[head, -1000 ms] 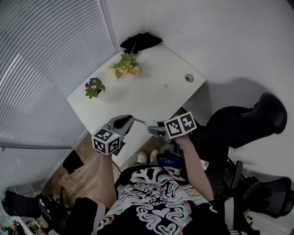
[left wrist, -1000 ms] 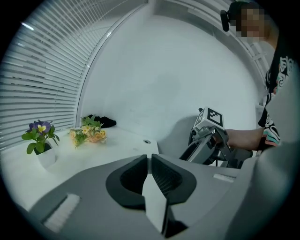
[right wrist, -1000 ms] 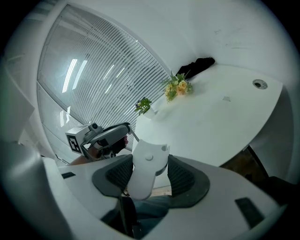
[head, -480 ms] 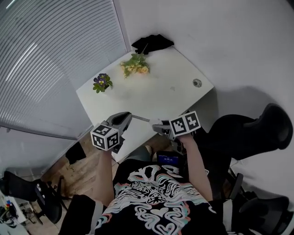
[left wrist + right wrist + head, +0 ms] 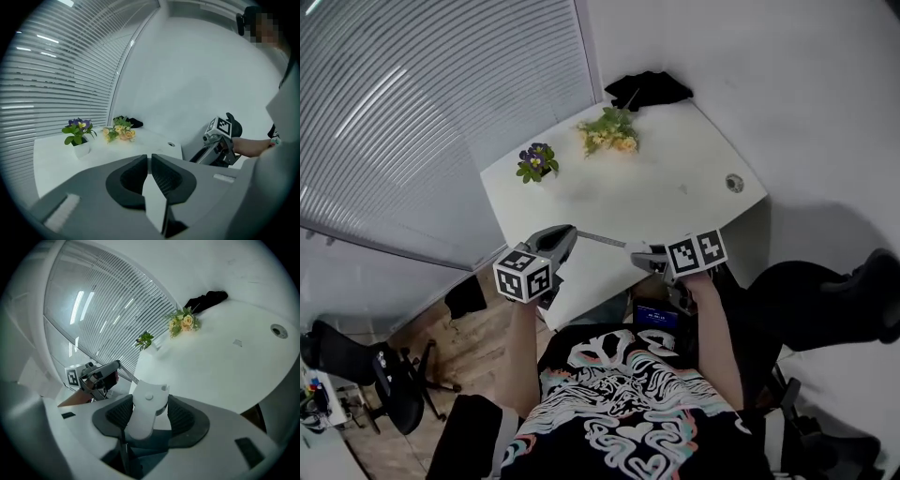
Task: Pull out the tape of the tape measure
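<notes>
Between left gripper (image 5: 570, 231) and right gripper (image 5: 634, 251), tape (image 5: 602, 240) has lengthened

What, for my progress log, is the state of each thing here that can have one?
left tool: shut on the tape.
right tool: shut on the tape measure case.
tape: partly pulled out, stretched between the two tools.
tape measure case: held in the air.
potted flower: upright on the table.
yellow flowers: lying on the table.
black cloth: crumpled at the table's far corner.
</notes>
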